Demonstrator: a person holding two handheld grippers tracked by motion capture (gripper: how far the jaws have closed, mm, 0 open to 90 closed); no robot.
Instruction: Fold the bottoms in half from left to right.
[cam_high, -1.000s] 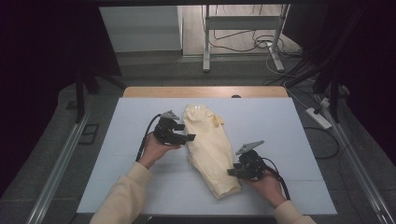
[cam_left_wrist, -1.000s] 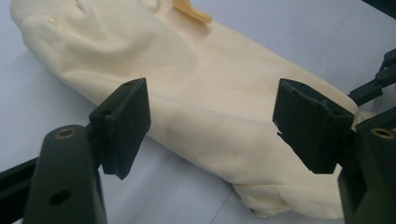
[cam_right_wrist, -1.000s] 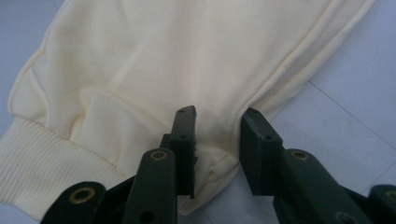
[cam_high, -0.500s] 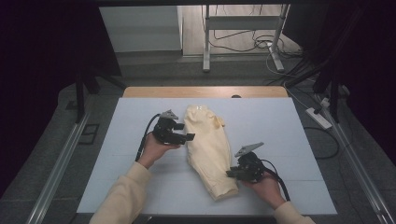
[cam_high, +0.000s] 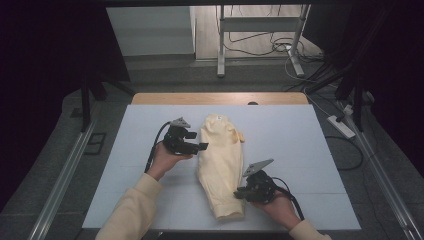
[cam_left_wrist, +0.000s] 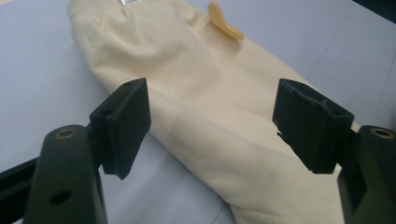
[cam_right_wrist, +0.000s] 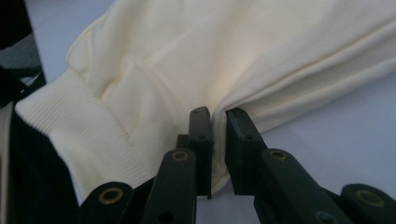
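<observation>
White worktop (cam_high: 310, 150): folded cream garment (cam_high: 220, 165) lies lengthwise. Right gripper (cam_right_wrist: 218, 122) has just been closing, pinching its edge to lift; left gripper (cam_left_wrist: 212, 121) wide, poised over it.

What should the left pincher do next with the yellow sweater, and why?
Probably close on the fabric. The left gripper stands open at the edge of the cream sweater, pinching nothing, while the right gripper has just been closing and now pinches a fold near the ribbed hem. Both edges need holding to fold it.
</observation>
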